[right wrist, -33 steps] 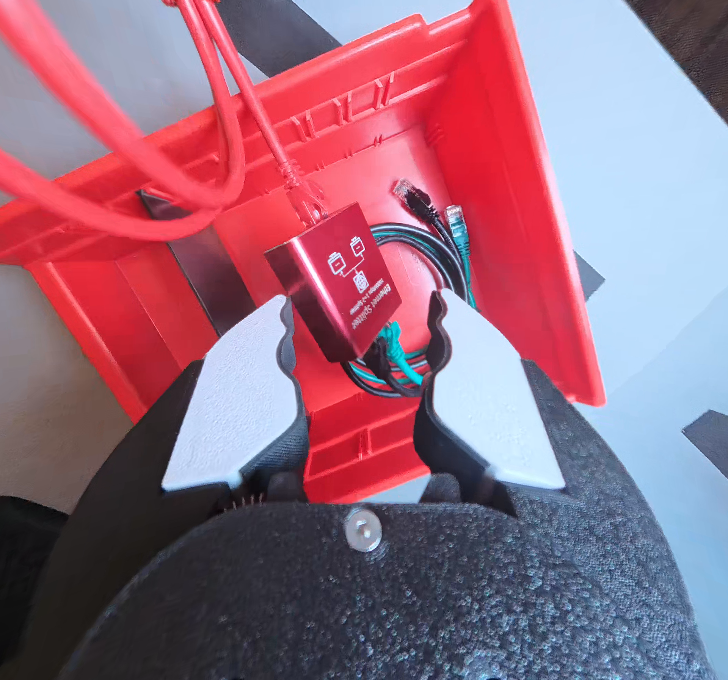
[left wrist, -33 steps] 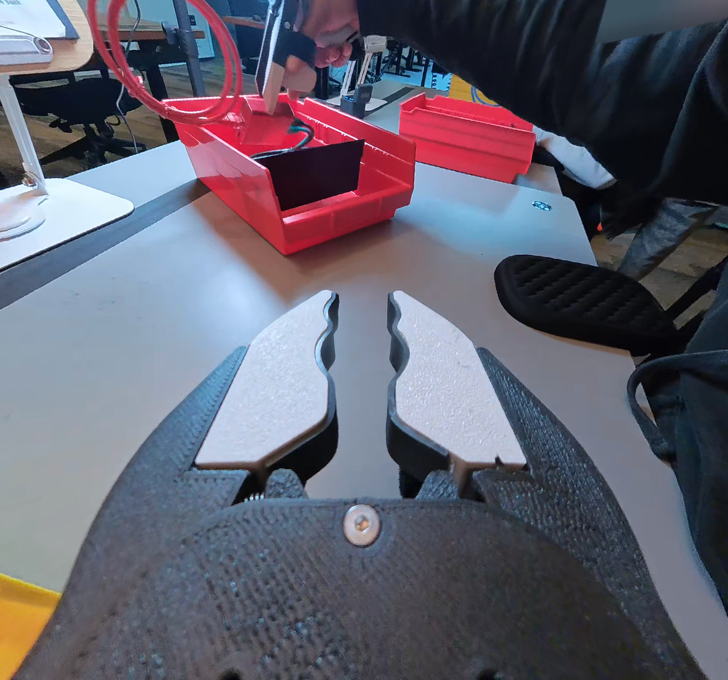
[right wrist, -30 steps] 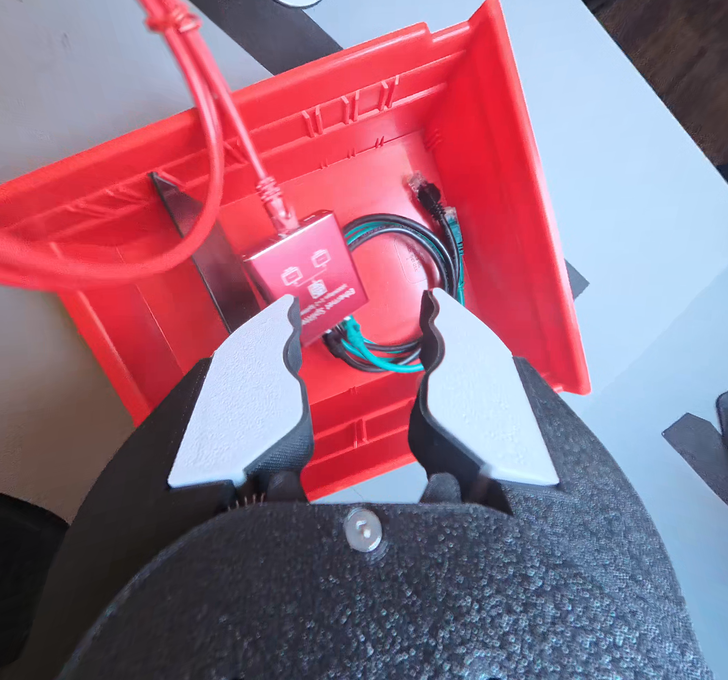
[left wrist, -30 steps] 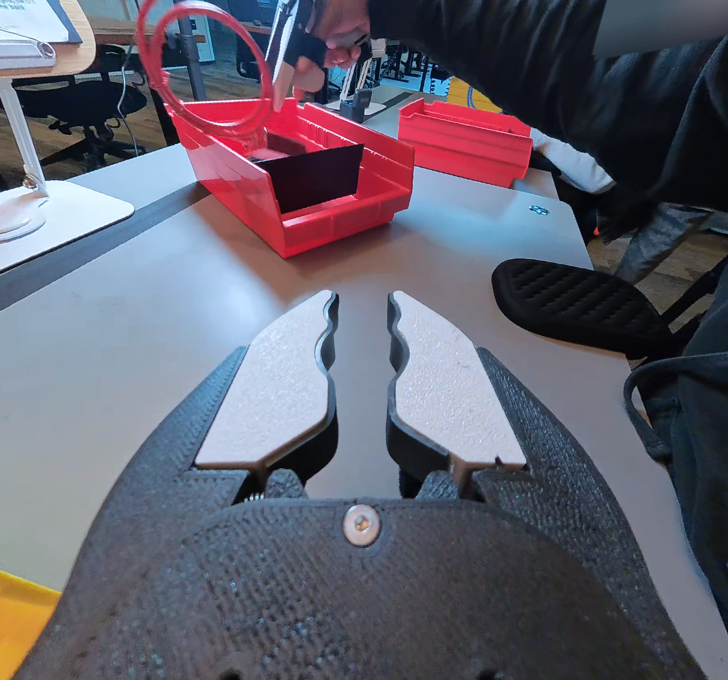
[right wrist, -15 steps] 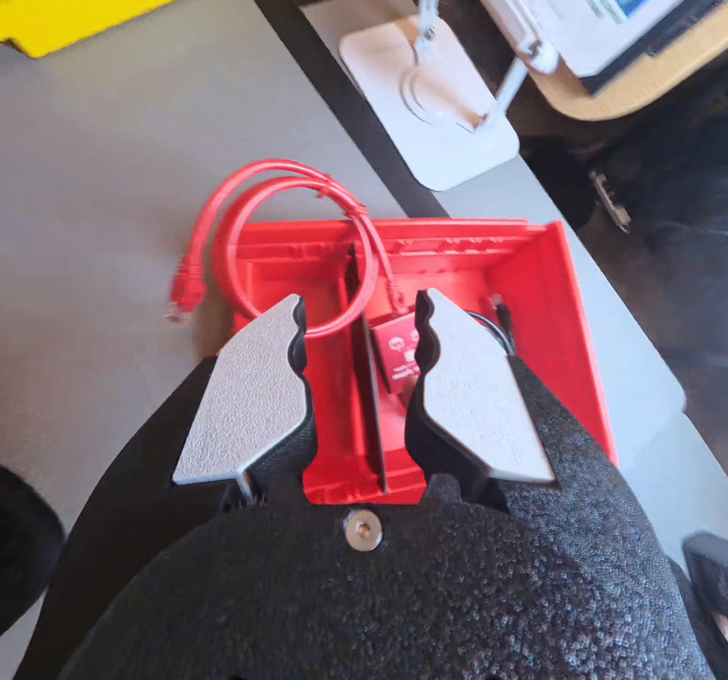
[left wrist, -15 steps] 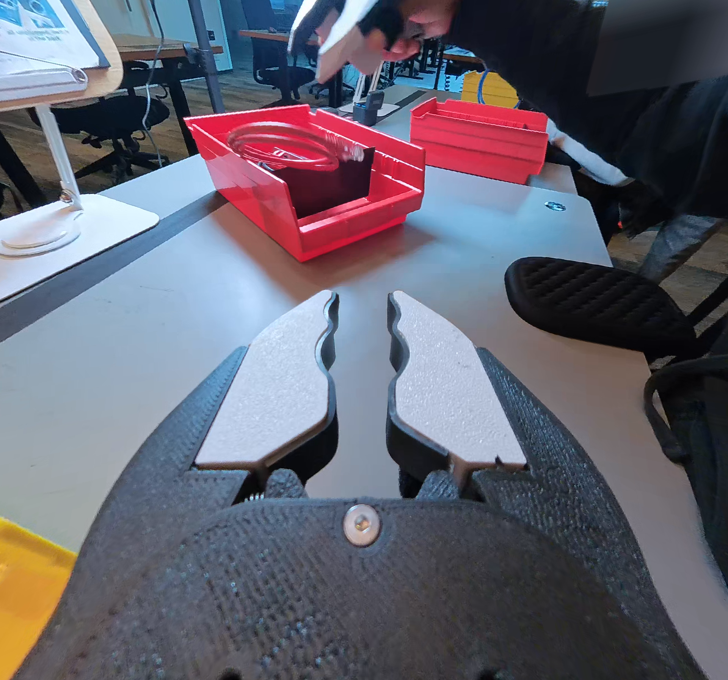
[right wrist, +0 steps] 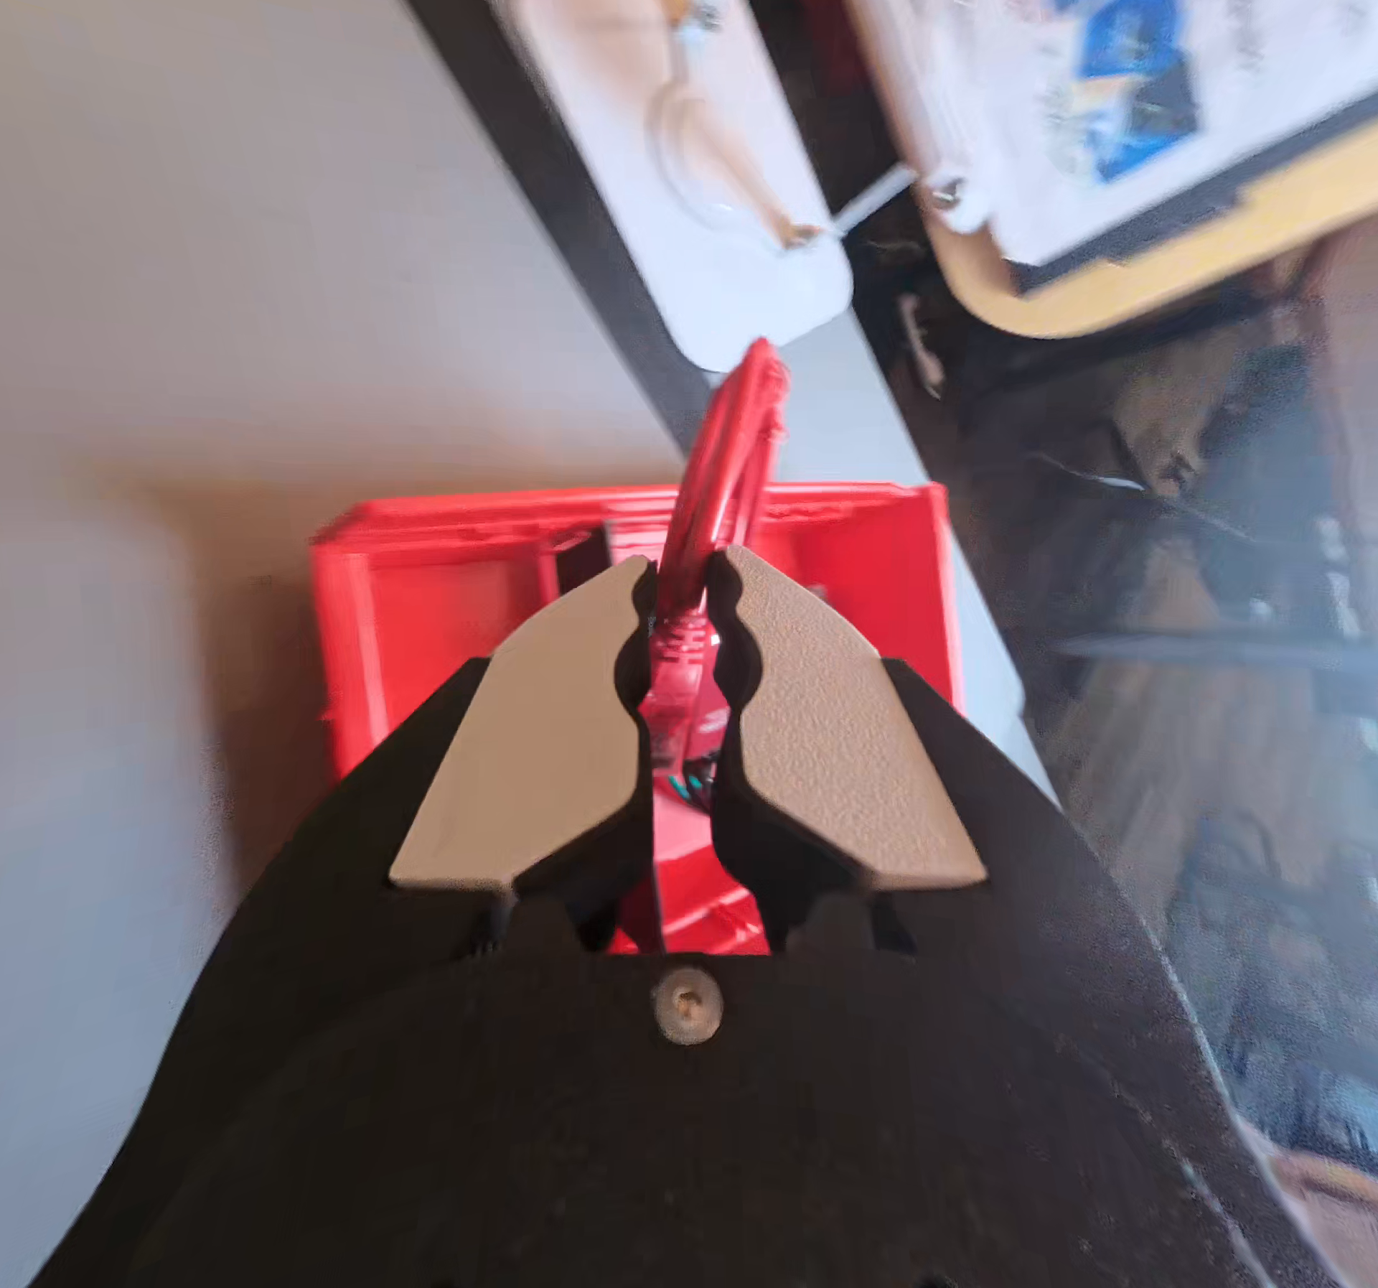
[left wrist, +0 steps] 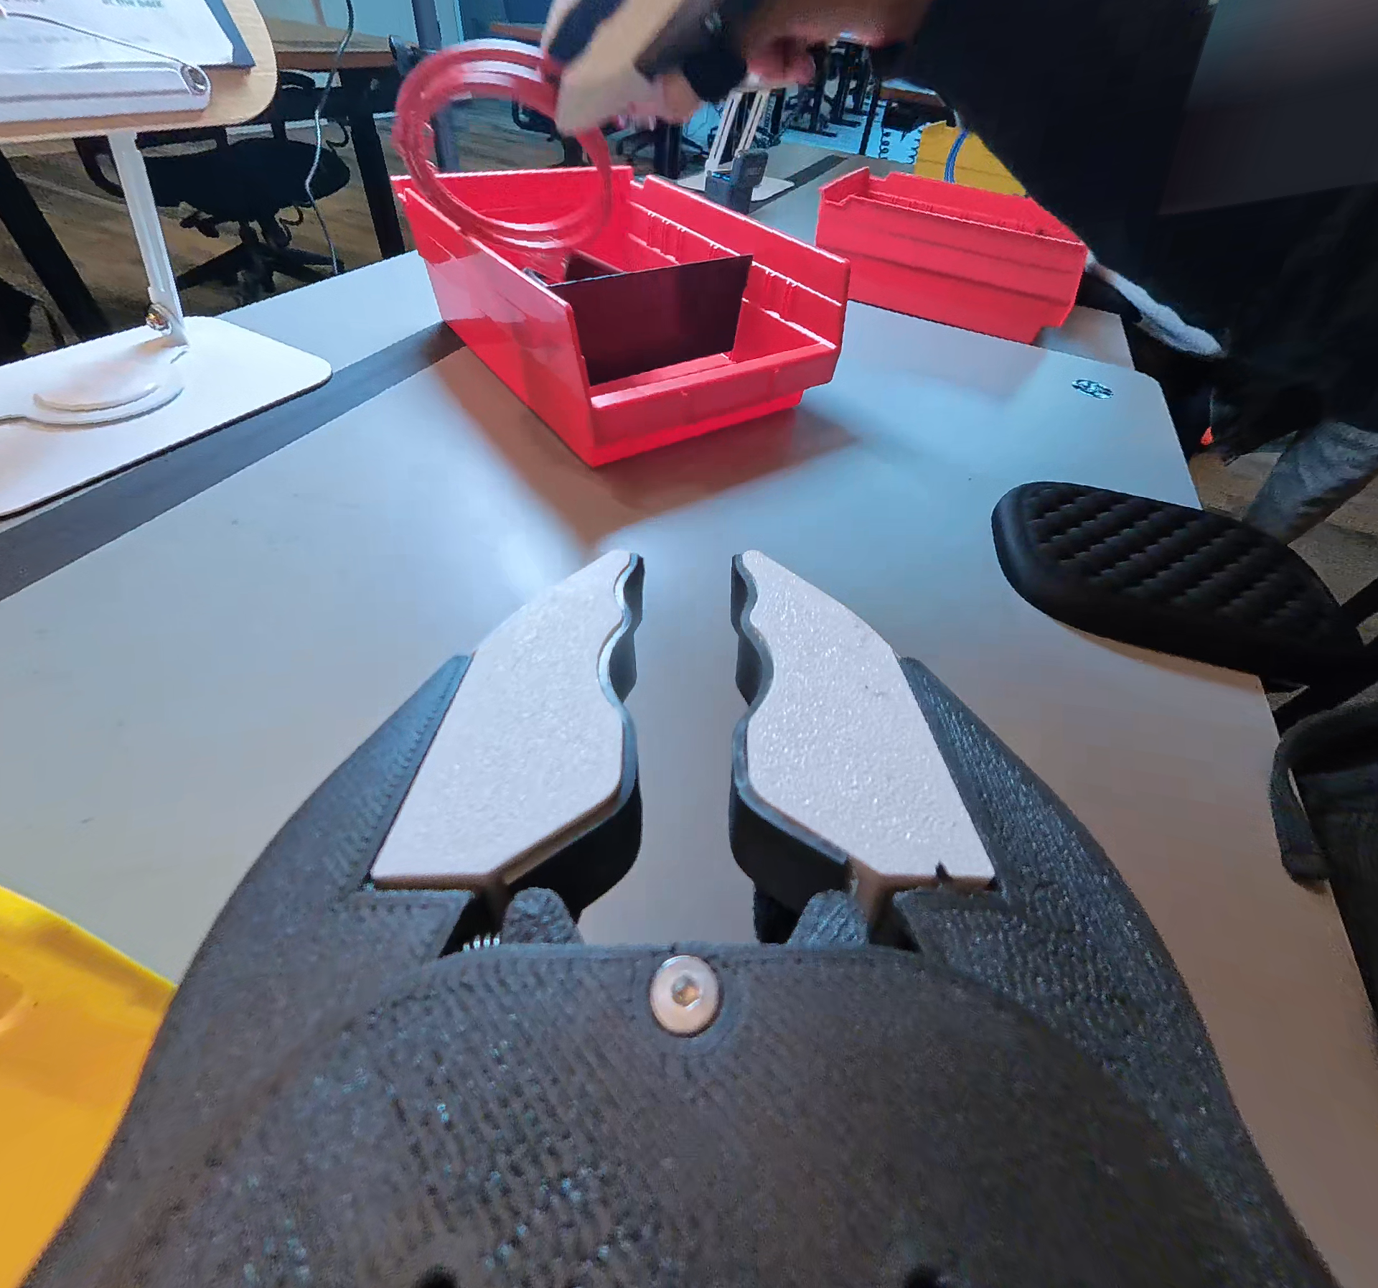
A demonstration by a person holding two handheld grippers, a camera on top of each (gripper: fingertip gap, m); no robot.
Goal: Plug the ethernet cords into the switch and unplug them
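My right gripper (right wrist: 682,566) is shut on the red ethernet cord (right wrist: 727,446) just behind its plug, above the red bin (right wrist: 447,581). The cord's coil rises past the fingertips. The red switch (right wrist: 682,722) shows only as a sliver between the fingers, with green and black cords (right wrist: 690,782) under it. In the left wrist view the right gripper (left wrist: 634,6) is blurred above the bin (left wrist: 671,387), and the red coil (left wrist: 499,148) hangs from it. My left gripper (left wrist: 686,566) is open and empty, low over the grey table (left wrist: 298,618).
A second red bin (left wrist: 947,253) stands at the back right. A white stand base (left wrist: 112,387) with a tilted board sits at the left. A black armrest (left wrist: 1163,573) is by the table's right edge. A yellow object (left wrist: 60,1028) is at the near left. There is about 30 cm between the tips of the two grippers.
My right gripper has closed on the red cord and lifted its coil up off the bin. My left gripper has barely moved.
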